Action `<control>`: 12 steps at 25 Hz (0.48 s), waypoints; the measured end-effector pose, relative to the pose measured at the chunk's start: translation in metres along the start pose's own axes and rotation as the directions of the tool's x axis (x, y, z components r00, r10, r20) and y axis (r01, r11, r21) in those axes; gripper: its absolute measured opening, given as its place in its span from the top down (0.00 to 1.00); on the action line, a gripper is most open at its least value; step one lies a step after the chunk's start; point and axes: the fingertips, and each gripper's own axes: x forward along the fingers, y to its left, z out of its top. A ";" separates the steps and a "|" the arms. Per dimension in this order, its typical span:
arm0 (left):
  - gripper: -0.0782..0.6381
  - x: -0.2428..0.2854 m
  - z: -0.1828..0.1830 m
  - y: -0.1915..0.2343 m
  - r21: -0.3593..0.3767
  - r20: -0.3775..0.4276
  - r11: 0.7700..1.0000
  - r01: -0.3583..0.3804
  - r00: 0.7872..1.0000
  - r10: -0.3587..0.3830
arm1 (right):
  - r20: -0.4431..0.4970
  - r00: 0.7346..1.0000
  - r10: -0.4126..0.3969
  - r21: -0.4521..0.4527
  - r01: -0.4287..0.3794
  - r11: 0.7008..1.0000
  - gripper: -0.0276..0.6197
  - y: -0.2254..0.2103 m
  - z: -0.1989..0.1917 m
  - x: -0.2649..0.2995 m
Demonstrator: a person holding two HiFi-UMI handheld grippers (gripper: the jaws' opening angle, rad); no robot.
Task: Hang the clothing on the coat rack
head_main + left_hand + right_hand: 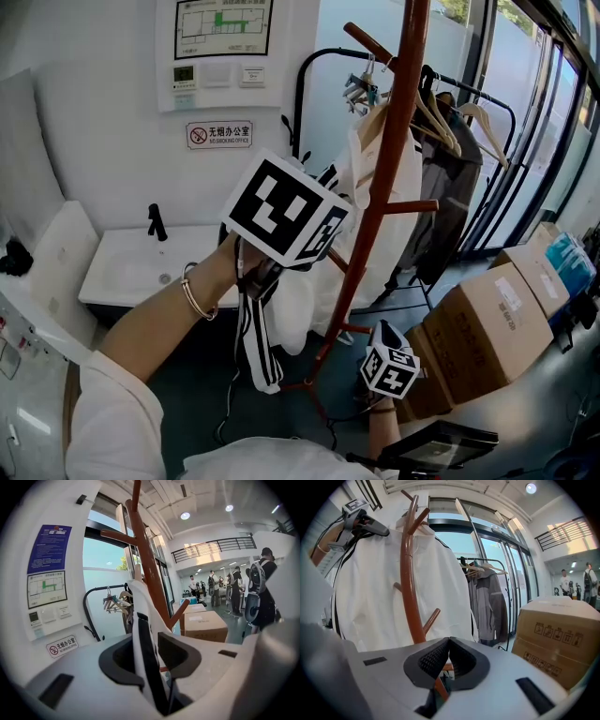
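Note:
A white garment with black stripes [384, 202] drapes over the red-brown coat rack [389, 141]; a striped part [258, 337] hangs down below my left gripper [300, 216]. That gripper is raised beside the pole. In the left gripper view its jaws [149, 653] stand apart with a striped band of the garment [143, 634] running between them, the rack's pole [147, 564] just beyond. My right gripper [389, 367] hangs low near the rack's base. In the right gripper view its jaws [449, 641] are closed tip to tip with nothing between them, facing the pole [410, 573] and the white garment [375, 597].
A black clothes rail with hangers and a grey garment [450, 159] stands behind the rack. Cardboard boxes [487, 328] sit at the right. A white sink counter [131, 267] runs along the left wall. Several people [260, 588] stand far off.

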 end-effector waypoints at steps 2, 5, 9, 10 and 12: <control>0.73 -0.002 0.001 0.003 0.010 0.008 1.000 -0.019 1.000 0.019 | -0.001 1.000 0.001 -0.001 -0.001 1.000 0.92 0.001 -0.001 -0.001; 0.71 -0.006 0.002 0.005 0.013 0.015 0.999 -0.030 0.999 0.030 | -0.002 1.000 0.004 -0.001 -0.004 1.000 0.92 0.004 -0.002 -0.003; 0.71 -0.012 0.002 0.004 0.012 0.027 0.999 -0.034 0.999 0.034 | -0.007 1.000 0.009 -0.004 -0.009 1.000 0.92 0.008 -0.005 -0.006; 0.71 -0.013 0.001 0.003 0.012 0.030 0.999 -0.035 0.999 0.035 | -0.008 1.000 0.011 -0.005 -0.011 1.000 0.92 0.009 -0.006 -0.007; 0.70 -0.015 0.001 0.001 0.010 0.033 0.999 -0.036 0.999 0.035 | -0.009 1.000 0.014 -0.006 -0.014 1.000 0.92 0.010 -0.007 -0.008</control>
